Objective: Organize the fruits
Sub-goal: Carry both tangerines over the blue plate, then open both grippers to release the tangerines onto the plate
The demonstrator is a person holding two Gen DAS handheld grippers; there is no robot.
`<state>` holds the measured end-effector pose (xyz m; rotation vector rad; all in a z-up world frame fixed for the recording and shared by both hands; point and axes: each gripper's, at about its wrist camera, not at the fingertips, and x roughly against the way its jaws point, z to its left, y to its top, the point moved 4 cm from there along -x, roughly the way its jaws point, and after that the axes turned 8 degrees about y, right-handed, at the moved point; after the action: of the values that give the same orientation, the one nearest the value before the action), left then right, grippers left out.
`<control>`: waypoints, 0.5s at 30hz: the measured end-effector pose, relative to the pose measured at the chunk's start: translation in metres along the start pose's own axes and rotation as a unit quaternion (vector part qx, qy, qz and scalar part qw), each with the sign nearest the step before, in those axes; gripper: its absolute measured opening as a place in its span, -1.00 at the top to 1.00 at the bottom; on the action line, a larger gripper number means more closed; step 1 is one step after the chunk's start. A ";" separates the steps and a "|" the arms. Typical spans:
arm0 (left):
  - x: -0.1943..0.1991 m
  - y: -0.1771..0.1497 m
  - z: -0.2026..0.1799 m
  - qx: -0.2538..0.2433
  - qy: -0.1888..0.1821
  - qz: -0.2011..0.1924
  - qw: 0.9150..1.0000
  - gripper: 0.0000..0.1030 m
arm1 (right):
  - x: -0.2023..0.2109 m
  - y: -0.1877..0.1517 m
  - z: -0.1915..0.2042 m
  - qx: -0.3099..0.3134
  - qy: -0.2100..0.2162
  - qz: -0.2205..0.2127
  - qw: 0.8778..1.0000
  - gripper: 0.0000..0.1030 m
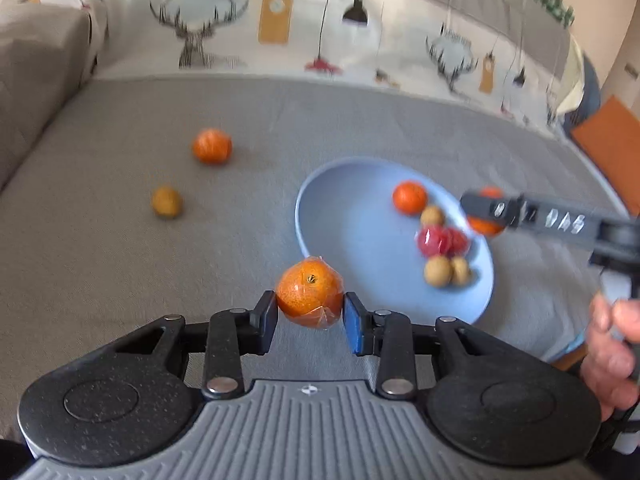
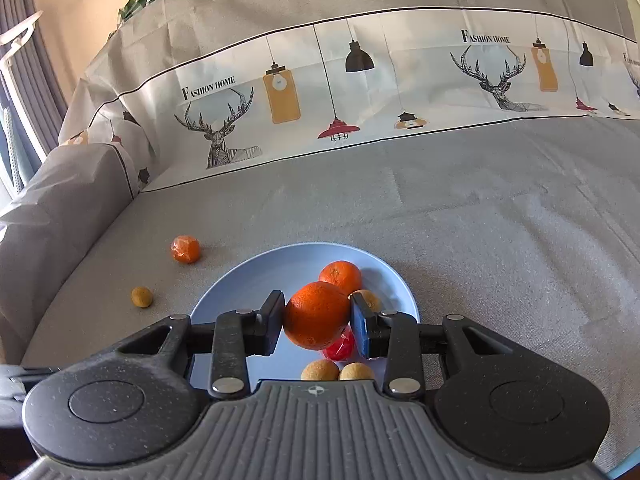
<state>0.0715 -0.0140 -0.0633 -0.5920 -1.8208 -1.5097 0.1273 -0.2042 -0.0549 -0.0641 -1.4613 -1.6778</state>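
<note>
Both tools carry fruit toward the blue plate (image 2: 224, 292): left tool (image 1: 310, 314) clamps a wrapped orange (image 1: 310, 294), right tool (image 2: 318, 322) grips an orange (image 2: 318, 314) above it. Next, release onto the plate.

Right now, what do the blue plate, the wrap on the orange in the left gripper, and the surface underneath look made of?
Blue plate: smooth matte, one even colour, probably plastic or melamine; glazed ceramic is possible.
Wrap on the orange in the left gripper: thin clear plastic film, with glossy creases and a gathered fold at the bottom.
Surface: grey woven fabric, matte, wrinkled.
</note>
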 end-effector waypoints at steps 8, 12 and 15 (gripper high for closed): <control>0.018 0.009 -0.019 -0.020 -0.051 -0.070 0.996 0.24 | -0.003 -0.001 0.004 0.010 0.002 0.004 1.000 0.28; 0.014 0.005 -0.027 -0.029 -0.066 -0.061 0.995 0.24 | -0.006 -0.002 0.007 0.013 0.006 0.009 1.000 0.28; 0.010 0.002 -0.028 -0.028 -0.076 -0.055 0.995 0.23 | -0.008 -0.003 0.008 0.017 0.008 0.015 1.000 0.28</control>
<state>0.0728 -0.0413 -0.0520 -0.6605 -1.9593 -1.6326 0.1261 -0.1933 -0.0592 -0.0533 -1.4685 -1.6257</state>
